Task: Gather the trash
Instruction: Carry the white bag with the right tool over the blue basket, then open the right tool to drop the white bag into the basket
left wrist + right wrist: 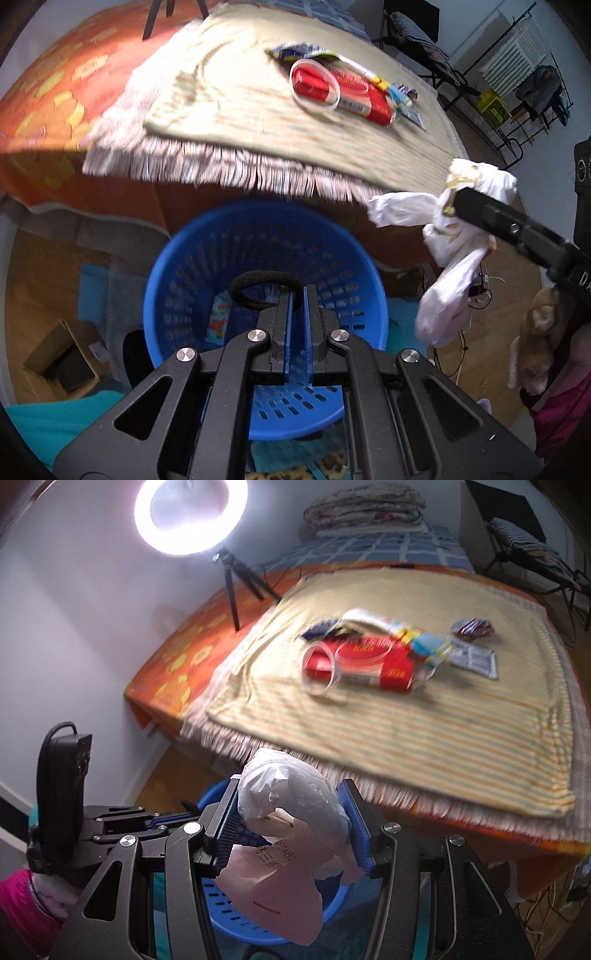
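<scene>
Blue plastic basket (207, 288) sits on the floor below the bed edge, seen from the left wrist; slotted walls, a scrap of printed paper inside. Left gripper (298, 295) hangs over it, jaws clenched nearly together, a black hair tie (258, 284) looped over one finger. Striped, fringed blanket (229, 110) covers the bed over an orange flowered sheet (48, 92). On the blanket: a clear plastic cup (314, 86) lying on its side against a red packet (365, 99), with more wrappers just behind. At right, the right gripper's finger reaches in holding a crumpled white bag (454, 229). Cardboard box (66, 362) on the wooden floor at left; drying rack (532, 96) and a chair in the far corner.

Right wrist view: right gripper (291, 823) grasps the white bag (291, 797) between its blue pads, over the basket (236, 919). Bag hangs crumpled, some printing on its lower part. Same cup (321, 668) and red packet (373, 664) well apart on the blanket (443, 731). Lit ring light (190, 515) on a tripod stands by the white wall; folded quilts (365, 507) lie at the bed's far end.
</scene>
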### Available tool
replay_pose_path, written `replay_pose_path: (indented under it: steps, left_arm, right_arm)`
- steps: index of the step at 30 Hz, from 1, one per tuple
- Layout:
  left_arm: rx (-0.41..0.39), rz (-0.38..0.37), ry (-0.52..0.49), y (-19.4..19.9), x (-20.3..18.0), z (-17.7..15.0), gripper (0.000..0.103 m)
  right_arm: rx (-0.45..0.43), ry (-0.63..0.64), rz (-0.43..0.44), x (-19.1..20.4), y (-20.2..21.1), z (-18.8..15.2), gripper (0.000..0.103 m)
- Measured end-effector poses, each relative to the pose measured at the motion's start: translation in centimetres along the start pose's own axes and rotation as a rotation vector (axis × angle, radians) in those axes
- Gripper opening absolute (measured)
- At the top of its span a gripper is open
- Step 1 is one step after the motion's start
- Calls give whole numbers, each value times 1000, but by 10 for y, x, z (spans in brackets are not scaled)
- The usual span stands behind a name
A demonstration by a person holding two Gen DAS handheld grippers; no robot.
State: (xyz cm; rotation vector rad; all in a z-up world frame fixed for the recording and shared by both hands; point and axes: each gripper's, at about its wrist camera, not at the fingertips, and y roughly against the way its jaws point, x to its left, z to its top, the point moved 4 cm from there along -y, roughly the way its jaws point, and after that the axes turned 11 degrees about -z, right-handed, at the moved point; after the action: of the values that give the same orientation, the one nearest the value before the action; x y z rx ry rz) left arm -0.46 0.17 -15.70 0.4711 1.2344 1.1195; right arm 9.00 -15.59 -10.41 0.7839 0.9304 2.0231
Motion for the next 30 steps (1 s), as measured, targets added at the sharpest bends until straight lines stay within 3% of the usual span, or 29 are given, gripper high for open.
replay_pose_path:
  steps: [13,24,26,28,30]
  left_arm:
    - [37,2,38,-11,12,-18,3]
    - [51,29,56,-14,20,-20,6]
    - [52,33,59,-14,20,-20,19]
    - [39,38,59,-12,20,-20,54]
    - [16,42,54,-8,20,-17,58]
  right_arm:
    - [87,40,-10,21,-31,-33,53]
    - [124,39,-11,27,-40,-37,55]
    - [128,37,-8,28,-40,-37,55]
    - [131,36,-7,28,-41,-36,56]
    - [133,36,-8,28,-41,-36,56]
